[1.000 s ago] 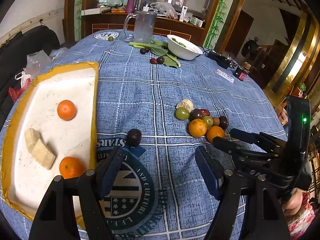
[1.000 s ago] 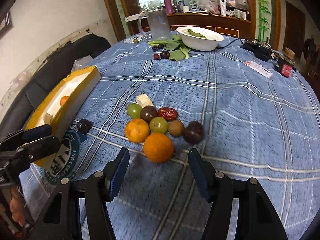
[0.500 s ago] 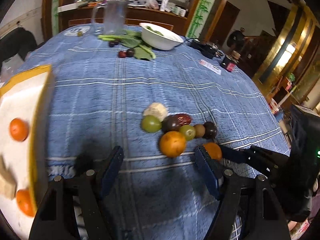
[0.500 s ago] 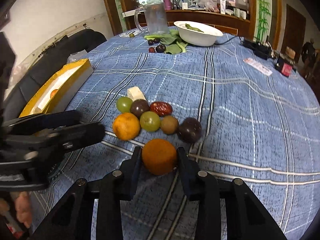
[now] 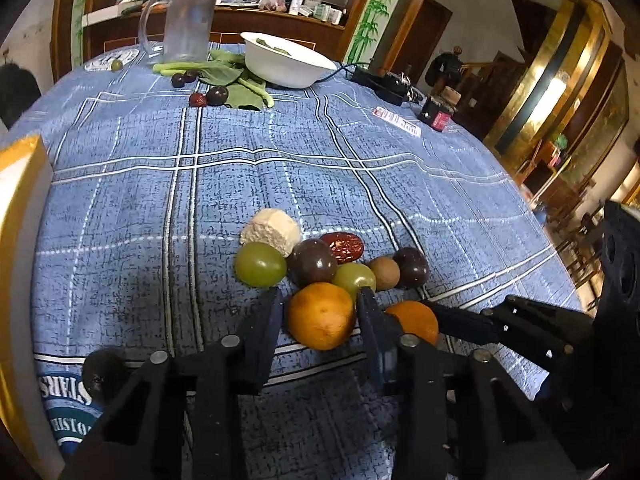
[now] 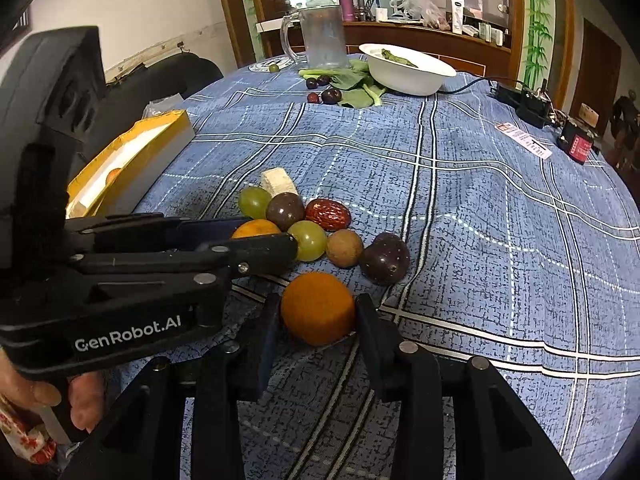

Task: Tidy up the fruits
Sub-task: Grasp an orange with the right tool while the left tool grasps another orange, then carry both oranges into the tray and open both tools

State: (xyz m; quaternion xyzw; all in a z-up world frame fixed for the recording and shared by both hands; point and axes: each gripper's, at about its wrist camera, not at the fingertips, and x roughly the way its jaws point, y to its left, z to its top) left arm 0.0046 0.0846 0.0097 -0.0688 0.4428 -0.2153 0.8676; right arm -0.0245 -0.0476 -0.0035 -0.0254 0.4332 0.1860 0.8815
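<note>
oranges both in hand: we close the left gripper (image 5: 320,308) on one orange (image 5: 321,316), right gripper (image 6: 316,320) loosening around the other orange (image 6: 317,307) on the tablecloth (image 5: 240,168), next lift to the tray (image 6: 132,152).

Both grippers angled down, side by side, jaws narrowly set

The left gripper (image 5: 320,312) is closing its jaws, its fingers (image 5: 266,320) flanking an orange (image 5: 321,316). The right gripper (image 6: 316,322) is easing its jaws apart, a second orange (image 6: 317,307) between them. A hand (image 6: 76,400) grips the left gripper's handle from below.
</note>
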